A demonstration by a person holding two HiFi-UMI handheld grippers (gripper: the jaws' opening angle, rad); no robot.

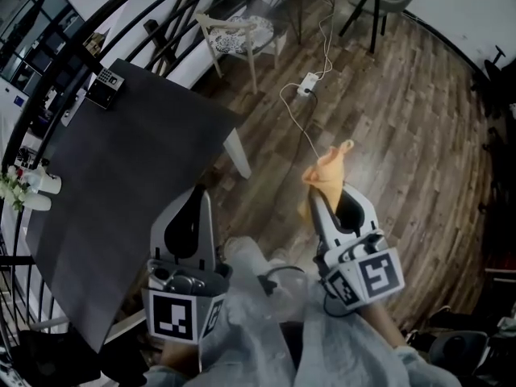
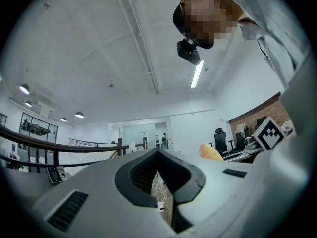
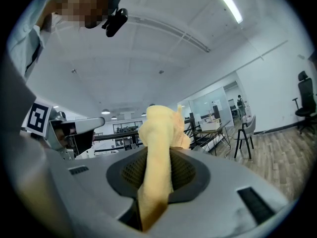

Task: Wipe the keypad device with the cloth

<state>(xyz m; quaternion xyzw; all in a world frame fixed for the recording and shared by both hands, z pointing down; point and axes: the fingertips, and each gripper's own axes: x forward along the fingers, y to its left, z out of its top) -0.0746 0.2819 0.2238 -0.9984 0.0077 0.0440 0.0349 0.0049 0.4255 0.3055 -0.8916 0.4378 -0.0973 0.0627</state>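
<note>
**A:** Cloth (image 3: 157, 148) first: where is it, and what has it?

**B:** The right gripper (image 1: 320, 200) has it. Its jaws are clamped on the yellow-orange fabric. A bunched tuft stands out past the tips and a tail hangs back between them. It's gripped that way, I'd guess, so that a soft wad leads into the wipe.

**A:** And the left gripper (image 1: 200, 193)?

**B:** Its jaws are together at the tips with nothing between them. Only wooden floor (image 1: 403, 119) and a white power strip (image 1: 307, 83) show through the gap lower down. It's raised beside the right one, with no job yet.

**A:** Where's the keypad device (image 1: 106, 84)?

**B:** It lies at the far corner of the dark table (image 1: 121, 184), well apart from both grippers. They sit close to the person's body, off the table's near edge and over the floor.

**A:** So wiping hasn't begun?

**B:** Judging by that gap, no. The cloth is secured, and the next move calls for carrying it across to that corner. The left gripper could steady the device, since it sits near the table's edge and might slide under a push.
</note>
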